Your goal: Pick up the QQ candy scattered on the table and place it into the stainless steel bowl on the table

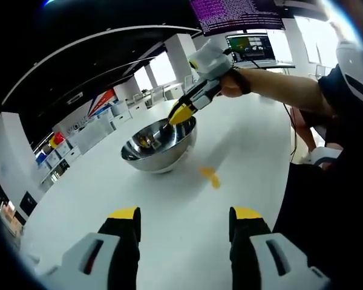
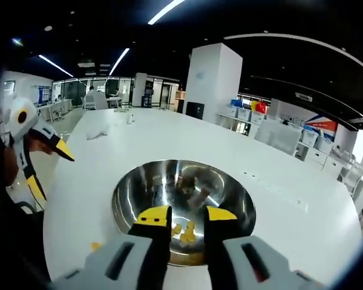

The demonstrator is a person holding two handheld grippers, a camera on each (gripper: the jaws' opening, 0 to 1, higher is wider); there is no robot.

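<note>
The stainless steel bowl (image 1: 159, 145) (image 2: 133, 193) stands on a white table. Small yellow QQ candies (image 2: 184, 232) lie at its bottom. One yellow candy (image 1: 210, 175) (image 2: 95, 246) lies on the table beside the bowl. My right gripper (image 2: 187, 214) hangs over the bowl's near rim, its jaws a little apart with nothing between them; in the left gripper view it (image 1: 181, 113) points down into the bowl. My left gripper (image 1: 185, 214) is open and empty, low over the table short of the bowl; in the right gripper view it (image 2: 48, 169) stands at the left.
The person's arm (image 1: 278, 87) reaches in from the right. Monitors (image 1: 248, 45) stand at the table's far end. A crumpled white thing (image 2: 100, 133) and a small bottle (image 2: 130, 118) sit far along the table. Shelves with coloured bins (image 1: 57, 151) line the wall.
</note>
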